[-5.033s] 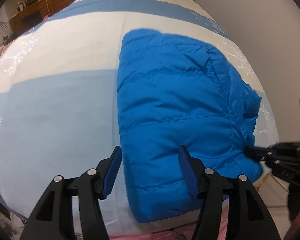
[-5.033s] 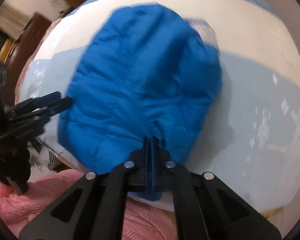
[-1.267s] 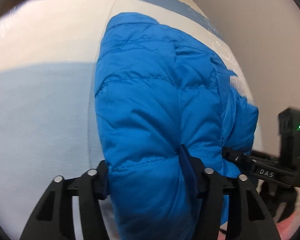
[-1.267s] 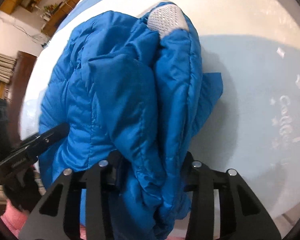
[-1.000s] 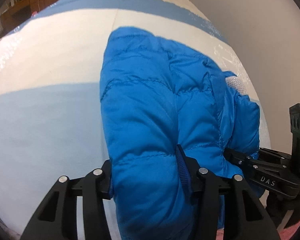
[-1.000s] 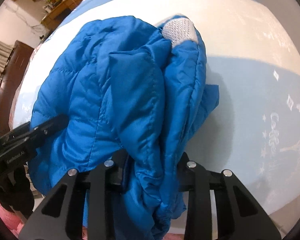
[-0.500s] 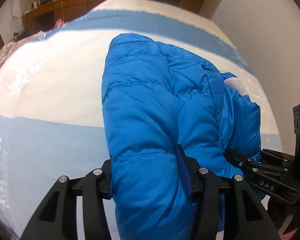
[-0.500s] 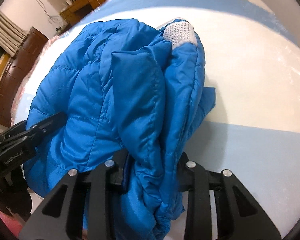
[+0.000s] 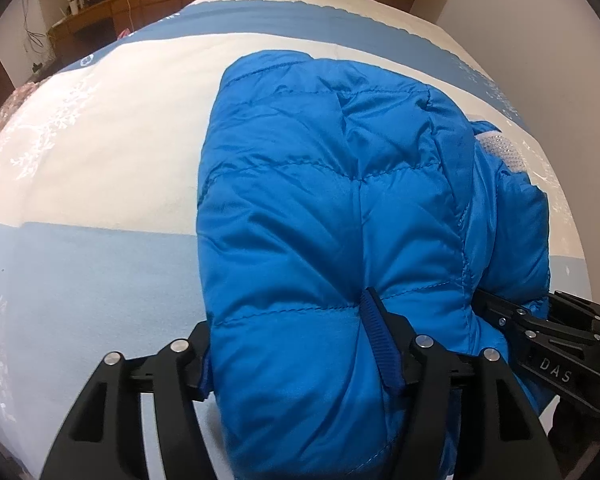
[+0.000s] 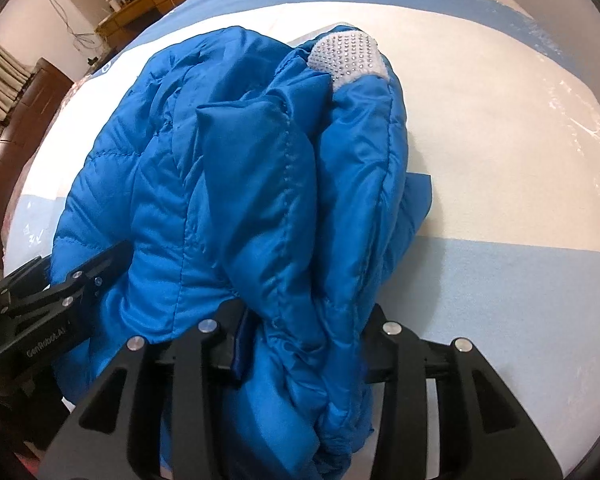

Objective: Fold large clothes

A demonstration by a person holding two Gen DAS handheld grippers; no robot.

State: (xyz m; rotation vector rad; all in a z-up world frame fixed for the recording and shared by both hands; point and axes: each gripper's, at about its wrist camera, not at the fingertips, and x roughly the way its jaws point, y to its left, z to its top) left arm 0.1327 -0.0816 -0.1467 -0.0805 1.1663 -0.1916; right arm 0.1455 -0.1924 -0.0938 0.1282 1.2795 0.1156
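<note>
Both fisheye views ride on the hand-held grippers and look steeply down along their own black fingers, very close to the puffy bright-blue quilted jacket point(image 9: 332, 208) that fills each frame. The left wrist view sits at the jacket's left side, facing across the cream and pale-blue striped bedcover point(image 9: 100, 152) toward the wooden furniture point(image 9: 100, 12). The right wrist view looks from the jacket's right side. Each catches the other gripper at its edge, and both share the jacket, bedcover and far furniture.

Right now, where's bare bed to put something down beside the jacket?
Free: bedspread left of the jacket toward the desk, and the strip to its right by the wall. Crowded: near edge, where left fingers and right fingers flank the jacket.
</note>
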